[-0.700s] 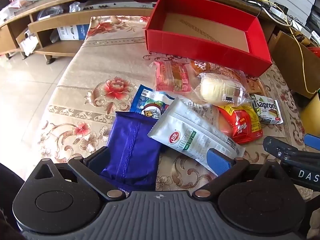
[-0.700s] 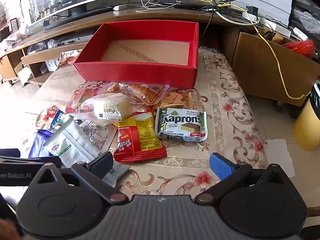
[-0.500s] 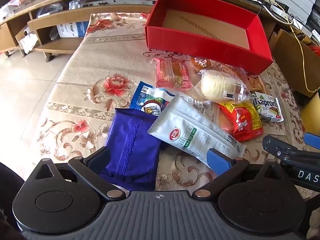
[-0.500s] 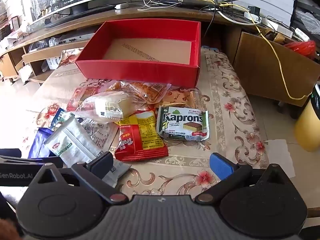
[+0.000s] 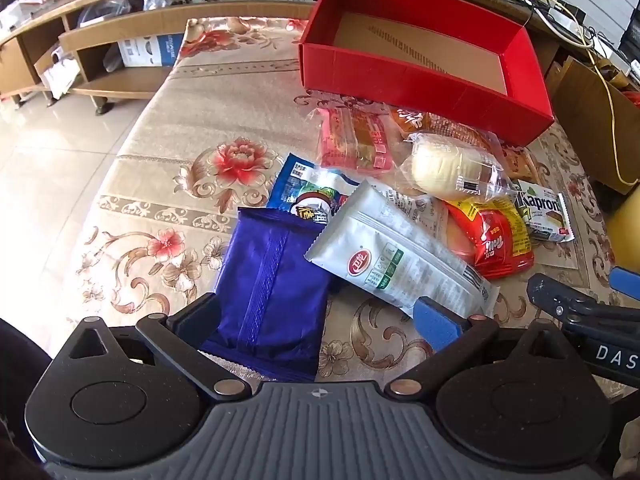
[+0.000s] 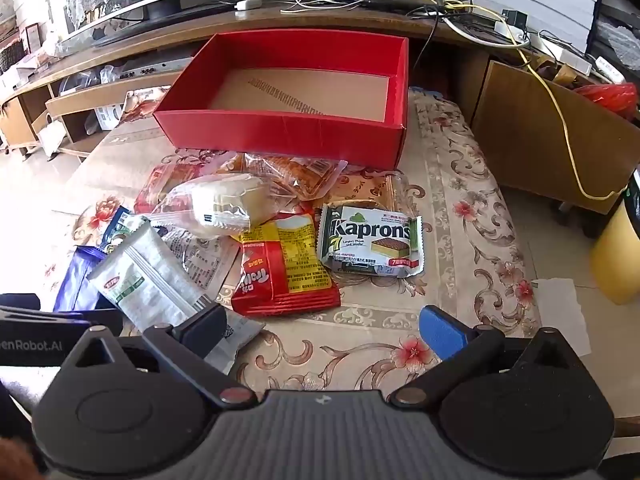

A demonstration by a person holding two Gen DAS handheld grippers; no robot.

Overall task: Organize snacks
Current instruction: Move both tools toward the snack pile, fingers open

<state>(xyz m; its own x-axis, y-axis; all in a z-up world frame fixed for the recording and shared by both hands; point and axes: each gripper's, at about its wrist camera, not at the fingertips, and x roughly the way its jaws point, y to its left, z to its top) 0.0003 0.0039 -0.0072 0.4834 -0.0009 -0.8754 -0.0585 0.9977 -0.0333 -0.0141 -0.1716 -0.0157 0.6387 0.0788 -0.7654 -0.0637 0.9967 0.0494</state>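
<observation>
A heap of snacks lies on a flowered cloth (image 5: 168, 128) in front of an empty red box (image 6: 288, 136), the sorting not yet begun. The left gripper (image 5: 320, 316) hovers low over the near end of the heap, fingers spread wide with nothing between the pads; a blue packet (image 5: 272, 284) lies just ahead of them, partly under the left finger's line, and looks the likeliest first pick. A white pouch (image 5: 396, 260) overlaps its right edge (a pull straight up could drag it along), so the next move probably calls for settling the fingers across the blue packet alone before closing. The right gripper (image 6: 320, 328) also stands wide apart and empty, above bare cloth near a red-and-yellow bag (image 6: 286, 268) and a Kaprons wafer (image 6: 372, 240). Farther back a clear-wrapped bun (image 6: 224, 204) rests on top of orange packets (image 6: 296, 172), which press against the box's front wall. A TV bench (image 6: 120, 52) with tangled cables runs behind; the two grippers sit close side by side and could crowd each other.
</observation>
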